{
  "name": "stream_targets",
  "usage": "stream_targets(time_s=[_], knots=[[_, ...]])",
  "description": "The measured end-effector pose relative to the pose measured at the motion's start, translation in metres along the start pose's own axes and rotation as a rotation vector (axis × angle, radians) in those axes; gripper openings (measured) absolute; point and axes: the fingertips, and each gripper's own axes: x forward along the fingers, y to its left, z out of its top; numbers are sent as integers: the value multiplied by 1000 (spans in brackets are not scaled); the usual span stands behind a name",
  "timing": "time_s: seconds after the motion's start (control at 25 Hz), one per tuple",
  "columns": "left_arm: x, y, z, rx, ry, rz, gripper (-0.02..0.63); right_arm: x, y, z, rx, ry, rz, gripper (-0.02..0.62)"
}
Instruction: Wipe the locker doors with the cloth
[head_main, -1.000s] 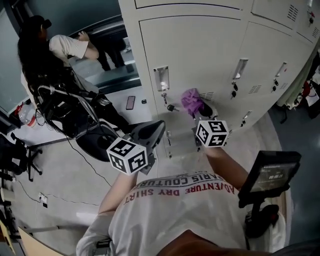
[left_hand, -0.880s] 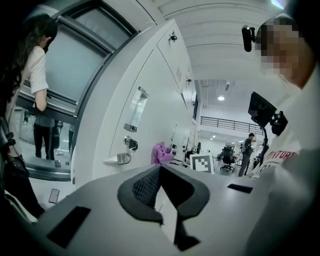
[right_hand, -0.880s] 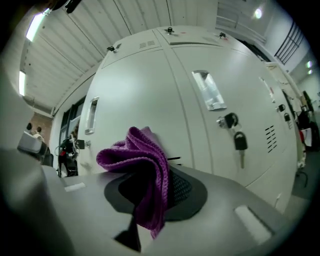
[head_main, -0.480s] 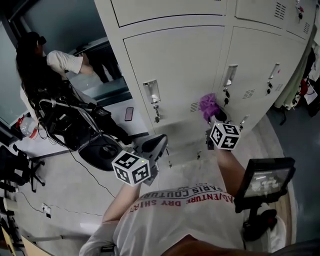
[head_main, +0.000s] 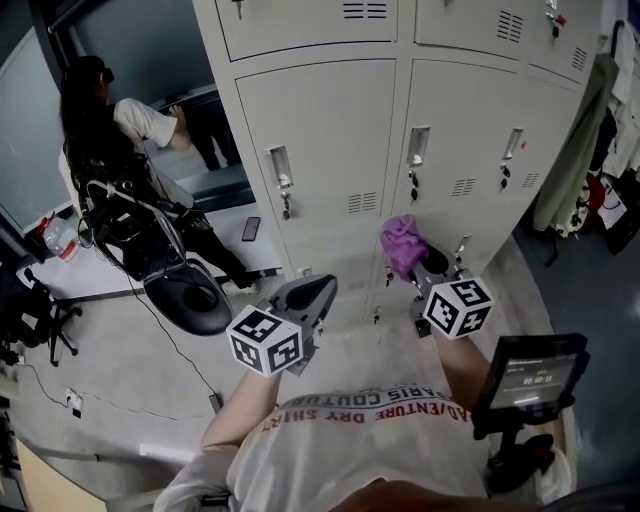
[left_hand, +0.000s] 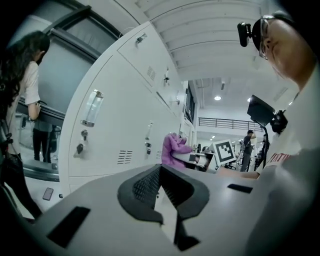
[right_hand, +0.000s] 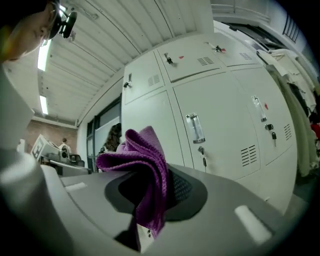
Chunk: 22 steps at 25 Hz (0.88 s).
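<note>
Grey locker doors (head_main: 320, 130) fill the top of the head view, each with a latch and a vent. My right gripper (head_main: 425, 262) is shut on a crumpled purple cloth (head_main: 402, 243), held low in front of the middle door (head_main: 455, 120); I cannot tell if the cloth touches it. In the right gripper view the cloth (right_hand: 145, 155) bulges out between the jaws of the right gripper (right_hand: 155, 177), with locker doors (right_hand: 220, 120) beyond. My left gripper (head_main: 318, 288) is shut and holds nothing, short of the lockers. In the left gripper view the left gripper (left_hand: 160, 167) points along the doors (left_hand: 115, 125) towards the cloth (left_hand: 172, 147).
A person (head_main: 110, 110) stands at the far left by a glass wall. A black chair with bags (head_main: 185, 295) and a phone (head_main: 250, 228) on the floor lie left of the lockers. A screen on a stand (head_main: 530, 375) is at my right. Clothes (head_main: 585, 140) hang right of the lockers.
The head view has pulled back and shows more doors. My right gripper with the cloth has shifted from beside the left door's latch to below the middle door. The left gripper stayed low.
</note>
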Motion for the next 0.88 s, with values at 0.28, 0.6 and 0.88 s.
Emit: stream_targets(time_s=[0.28, 0.6, 0.88], knots=[[-48, -178, -48, -2, -31, 40, 2, -198, 64, -39, -24, 130, 193, 71], [-107, -366, -102, -27, 0, 106, 2, -395, 104, -54, 17, 248, 286, 71], [-153, -450, -104, -5, 30, 98, 2, -487, 149, -34, 43, 220, 291, 71]])
